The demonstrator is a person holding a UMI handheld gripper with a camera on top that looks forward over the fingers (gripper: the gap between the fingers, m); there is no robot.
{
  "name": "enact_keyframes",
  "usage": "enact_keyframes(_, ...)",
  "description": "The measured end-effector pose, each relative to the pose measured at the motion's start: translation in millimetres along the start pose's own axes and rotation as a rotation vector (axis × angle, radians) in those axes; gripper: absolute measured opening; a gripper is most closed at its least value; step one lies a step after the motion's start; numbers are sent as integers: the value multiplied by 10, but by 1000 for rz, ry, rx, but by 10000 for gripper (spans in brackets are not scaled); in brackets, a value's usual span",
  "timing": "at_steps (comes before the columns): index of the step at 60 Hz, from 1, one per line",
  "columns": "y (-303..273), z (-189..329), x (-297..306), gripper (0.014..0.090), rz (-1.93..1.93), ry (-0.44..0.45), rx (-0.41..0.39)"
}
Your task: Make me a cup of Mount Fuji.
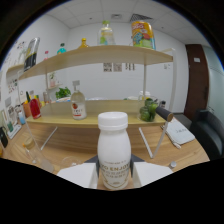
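Fingers are closed on the white bottle, which is held upright between them.
Ahead of the bottle, a shelf is seen; a slip is risked if grip loosens on its smooth sides.

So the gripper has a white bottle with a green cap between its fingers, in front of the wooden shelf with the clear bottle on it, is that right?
Not quite: the cap is white, not green. The gripper view shows the gripper with a white bottle between its fingers, and its cap matches the body. The rest holds: the wooden shelf stands beyond it, with the clear bottle on it.
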Motion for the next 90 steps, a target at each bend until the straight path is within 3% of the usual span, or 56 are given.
enact_keyframes(18, 114, 208, 63, 481, -763, 57, -18)
enact_keyframes(31, -33, 288, 42, 478, -1280, 104, 23)
enact_keyframes(53, -102, 344, 1, 478, -1801, 176, 29)
enact_keyframes(76, -99, 335, -61, 481, -1849, 162, 36)
enact_keyframes(83, -156, 246, -95, 482, -1629, 107, 66)
enact_keyframes(90, -350, 27, -199, 482, -1229, 13, 153)
